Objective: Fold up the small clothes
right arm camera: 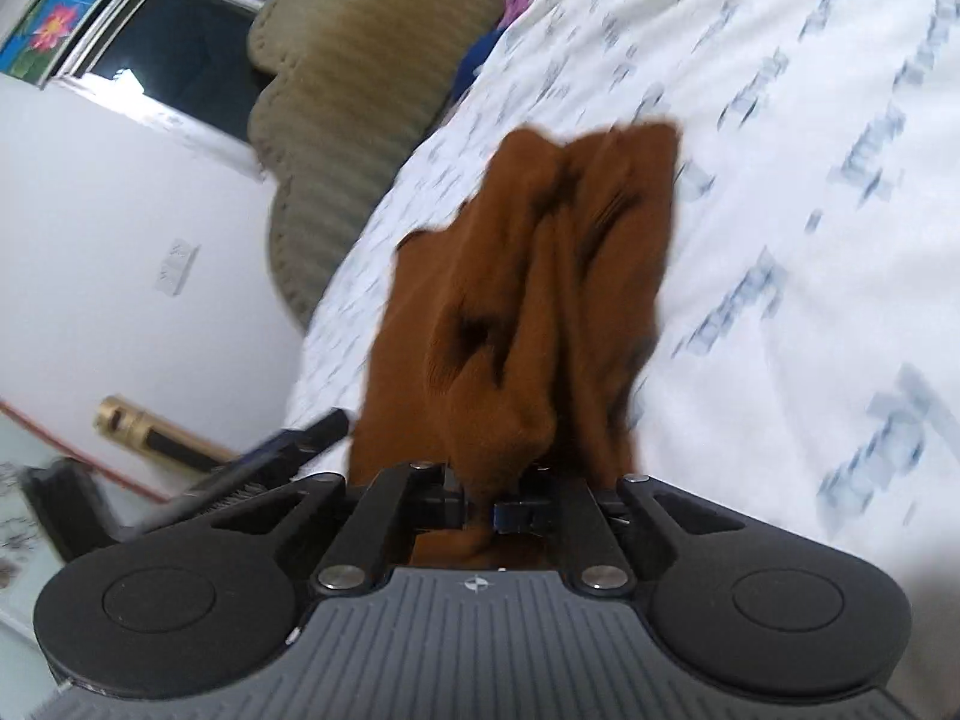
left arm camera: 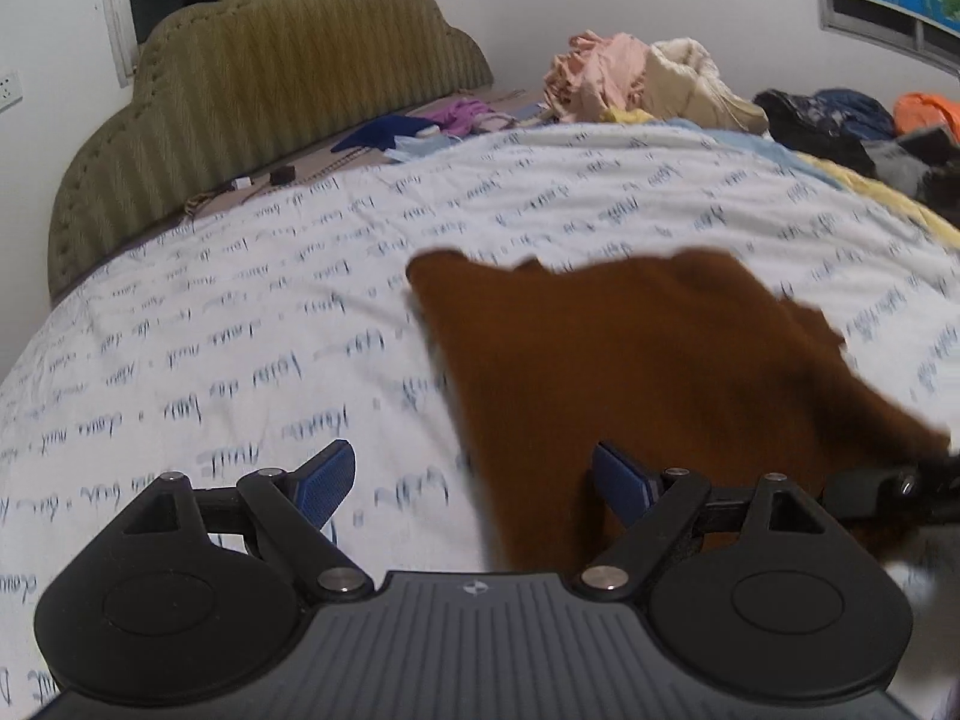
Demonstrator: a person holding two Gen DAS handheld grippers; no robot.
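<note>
A small brown garment [left arm camera: 648, 360] hangs blurred over the white printed bedsheet [left arm camera: 240, 330]. My left gripper [left arm camera: 474, 480] is open and empty, its blue pads [left arm camera: 327, 480] apart, with the garment's left edge between them. My right gripper [right arm camera: 480, 510] is shut on the bunched end of the brown garment [right arm camera: 540, 300], which drapes away from the jaws in folds above the sheet [right arm camera: 810, 150]. The right gripper's body shows at the right edge of the left wrist view [left arm camera: 900, 492].
A green padded headboard [left arm camera: 240, 90] stands behind the bed. A heap of clothes [left arm camera: 648, 78] lies at the far side, with dark and orange items [left arm camera: 840, 120] to the right. Small things lie near the headboard [left arm camera: 396, 132]. A window [right arm camera: 150, 42] and white wall are at left.
</note>
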